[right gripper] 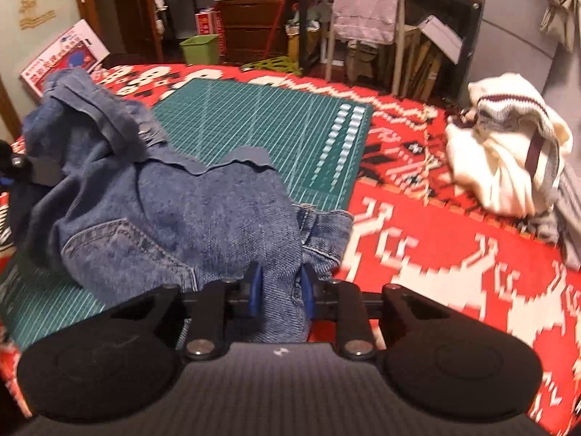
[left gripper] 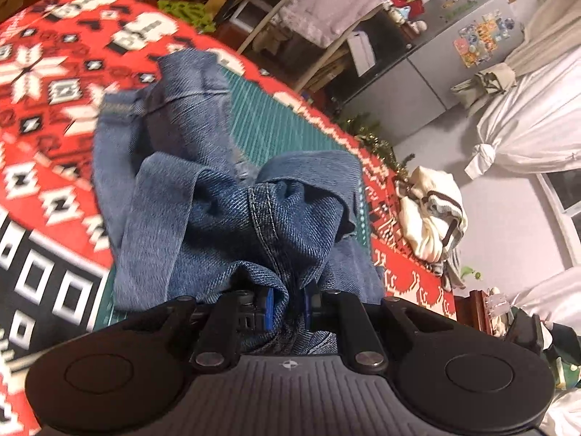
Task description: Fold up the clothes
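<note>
Left tongs [left gripper: 288, 309]: clenched on a bunched fold of the jeans [left gripper: 232, 196], with a stitched seam running up from between the blue pads [left gripper: 269, 309].
Right tongs [right gripper: 279, 292]: clenched on another part of the jeans [right gripper: 174, 218] — denim fills the gap between the blue pads [right gripper: 255, 283].
Jeans: a crumpled blue denim heap, partly lifted, lying over the near and left part of the green mat [right gripper: 268, 127]; a back pocket with curved stitching faces up in the right wrist view, and a raised edge stands up at the far left.
Mat: green with a white grid, flat on the tabletop [right gripper: 435, 239], its far right part bare.
Tabletop: covered by a red cloth with white and black geometric patterns.
Sweater [right gripper: 508, 152]: cream with dark maroon stripes, in a loose heap on the red cloth — well apart from the jeans, to the right of the mat; the left wrist view shows it too [left gripper: 432, 214], at the tabletop's edge.
Other tongs: at the far left edge of the right wrist view, a dark piece of hardware [right gripper: 14, 167] shows beside the raised denim; whether it touches the cloth cannot be told.
Room: a chair with a pale towel [right gripper: 366, 0] draped over it stands behind the tabletop, next to a green bin [right gripper: 199, 49].
</note>
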`<state>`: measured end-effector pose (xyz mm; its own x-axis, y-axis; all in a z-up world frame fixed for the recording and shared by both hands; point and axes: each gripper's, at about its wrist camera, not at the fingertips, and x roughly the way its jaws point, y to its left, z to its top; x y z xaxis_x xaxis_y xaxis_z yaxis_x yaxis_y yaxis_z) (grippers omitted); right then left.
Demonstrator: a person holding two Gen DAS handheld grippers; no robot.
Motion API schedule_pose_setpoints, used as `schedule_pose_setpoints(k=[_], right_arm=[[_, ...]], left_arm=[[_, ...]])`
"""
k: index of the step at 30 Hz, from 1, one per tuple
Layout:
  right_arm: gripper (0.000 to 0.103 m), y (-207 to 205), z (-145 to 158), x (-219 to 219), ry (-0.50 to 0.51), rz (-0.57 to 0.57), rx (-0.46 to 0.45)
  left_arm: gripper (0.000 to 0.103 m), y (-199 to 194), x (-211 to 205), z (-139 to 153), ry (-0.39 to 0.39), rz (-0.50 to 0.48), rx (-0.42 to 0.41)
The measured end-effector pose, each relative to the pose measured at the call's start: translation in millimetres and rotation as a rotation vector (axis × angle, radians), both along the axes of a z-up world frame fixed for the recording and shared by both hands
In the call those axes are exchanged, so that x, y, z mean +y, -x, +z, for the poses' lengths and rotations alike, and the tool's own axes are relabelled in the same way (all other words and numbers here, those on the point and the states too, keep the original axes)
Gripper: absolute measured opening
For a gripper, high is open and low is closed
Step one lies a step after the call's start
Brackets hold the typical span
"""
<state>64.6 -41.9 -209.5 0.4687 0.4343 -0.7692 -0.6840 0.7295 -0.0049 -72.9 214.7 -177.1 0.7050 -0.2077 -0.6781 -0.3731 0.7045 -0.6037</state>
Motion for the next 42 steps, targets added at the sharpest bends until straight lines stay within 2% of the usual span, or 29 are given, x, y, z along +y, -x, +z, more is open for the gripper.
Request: schedule_pose_setpoints(k=[4,10,14,19,24,29,34,38,42], right_arm=[[0.021,-30.0,1.4,14.5,0.013,-0.03,-0.021],[0.02,-68.5,0.0,31.5,0.019,-0.062,-0.03],[0.024,-71.0,-0.6,22.4,-0.018,-0.063,-0.025],[0.026,-44.7,6.2,5.5,-0.048,-0.061,-0.063],[0.041,-2.8,11.8,-3.2,-0.085,-0.025,-0.121],[0.053,22.3,15.3,-9.1,-0.13,-0.061,-0.179],[0.065,32.5,12.3,-3.4,-0.151,-0.033,-0.169],[0.068,34.2,-1.7,10.1,-0.128,0.008,-0.166],[0.075,30.7,-15.8,14.7,-0.122,0.022,-0.155]], left_arm=[[0.014,-22.5,-1.1,2.7,-0.034,-0.006,-0.026],[0.014,-60.8,-5.9,4.9,-0.144,-0.022,-0.054],[0.014,-71.6,-7.4,-1.1,-0.131,-0.022,-0.022],[0.014,-56.8,-6.5,-4.9,-0.082,-0.018,-0.011],[0.019,-42.3,-8.0,-2.4,-0.061,-0.019,0.001],[0.031,-30.3,-14.7,1.5,-0.082,-0.028,0.007],[0.038,-21.3,-20.9,5.5,-0.104,-0.04,0.003],[0.039,-15.7,-22.3,8.6,-0.13,-0.049,0.004],[0.04,-8.5,-18.2,11.3,-0.144,-0.038,0.01]])
